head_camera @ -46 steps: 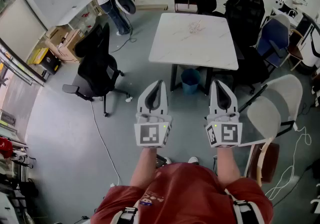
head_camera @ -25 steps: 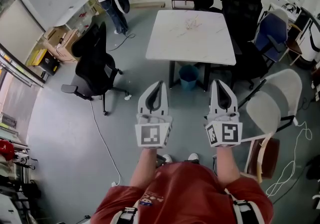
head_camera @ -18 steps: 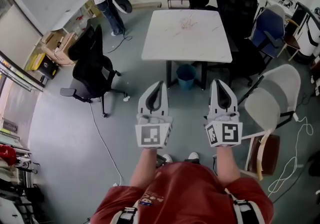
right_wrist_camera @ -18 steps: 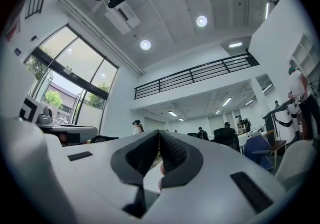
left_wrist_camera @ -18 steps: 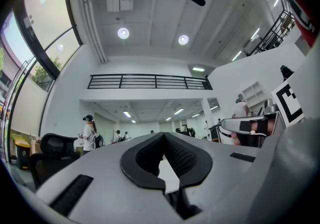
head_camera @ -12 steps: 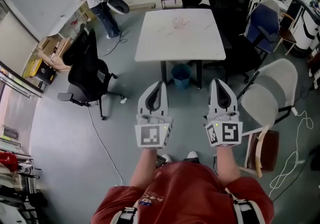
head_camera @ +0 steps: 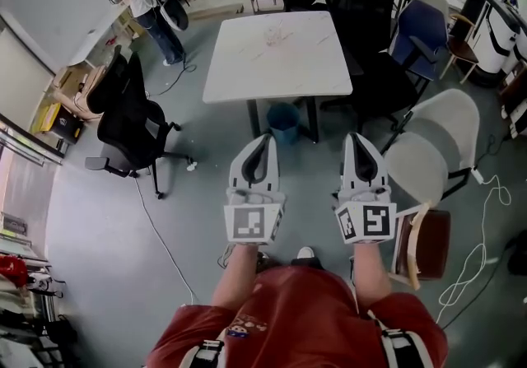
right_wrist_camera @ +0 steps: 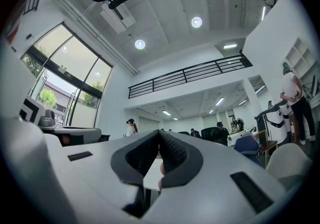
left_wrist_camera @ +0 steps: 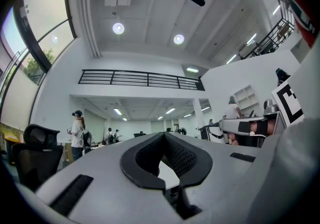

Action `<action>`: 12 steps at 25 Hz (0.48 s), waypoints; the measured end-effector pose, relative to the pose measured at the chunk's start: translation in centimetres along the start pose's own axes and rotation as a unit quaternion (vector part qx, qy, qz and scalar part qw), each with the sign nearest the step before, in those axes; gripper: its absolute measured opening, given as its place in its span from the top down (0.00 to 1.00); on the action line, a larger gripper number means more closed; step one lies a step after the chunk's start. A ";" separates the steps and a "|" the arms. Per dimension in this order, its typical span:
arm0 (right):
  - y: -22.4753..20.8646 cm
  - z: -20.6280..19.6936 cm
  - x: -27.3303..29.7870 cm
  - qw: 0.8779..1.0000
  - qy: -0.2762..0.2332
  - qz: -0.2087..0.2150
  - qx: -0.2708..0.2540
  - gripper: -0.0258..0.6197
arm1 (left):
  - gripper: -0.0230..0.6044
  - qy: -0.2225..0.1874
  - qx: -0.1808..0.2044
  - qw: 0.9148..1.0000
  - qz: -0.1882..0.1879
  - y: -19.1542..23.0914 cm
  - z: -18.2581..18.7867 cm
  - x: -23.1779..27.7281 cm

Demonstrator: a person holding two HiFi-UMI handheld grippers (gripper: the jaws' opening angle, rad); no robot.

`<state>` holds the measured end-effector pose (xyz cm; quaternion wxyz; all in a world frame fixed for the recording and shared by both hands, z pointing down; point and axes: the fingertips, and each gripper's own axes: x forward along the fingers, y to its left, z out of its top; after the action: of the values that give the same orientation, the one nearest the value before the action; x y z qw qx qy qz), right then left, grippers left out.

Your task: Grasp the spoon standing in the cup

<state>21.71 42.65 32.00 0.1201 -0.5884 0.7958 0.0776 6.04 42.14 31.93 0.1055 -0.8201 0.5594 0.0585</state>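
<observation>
Jaws on the grey left gripper [head_camera: 264, 138] and grey right gripper [head_camera: 355, 137] are closed, empty. No cup or spoon shows, so looking on the far white square table [head_camera: 276, 58] seems next.

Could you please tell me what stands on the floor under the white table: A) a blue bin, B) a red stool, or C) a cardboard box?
A: the head view shows a blue bin on the floor between the legs of the white table.
</observation>
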 end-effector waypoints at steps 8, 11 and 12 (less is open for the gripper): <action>-0.5 -0.5 0.7 1.000 0.000 0.011 0.011 0.94 | 0.95 -0.008 -0.003 1.000 0.010 -0.5 0.3 0.7; -0.1 -1.0 1.6 1.000 0.003 0.016 0.011 0.94 | 0.95 -0.007 -0.005 1.000 0.014 0.4 -0.1 1.1; 0.1 -1.3 2.0 1.000 0.004 0.017 0.010 0.94 | 0.95 -0.008 -0.006 1.000 0.015 0.7 -0.3 1.3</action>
<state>20.95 40.51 32.66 0.1214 -0.5737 0.8070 0.0697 5.83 40.62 31.85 0.1041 -0.8120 0.5700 0.0705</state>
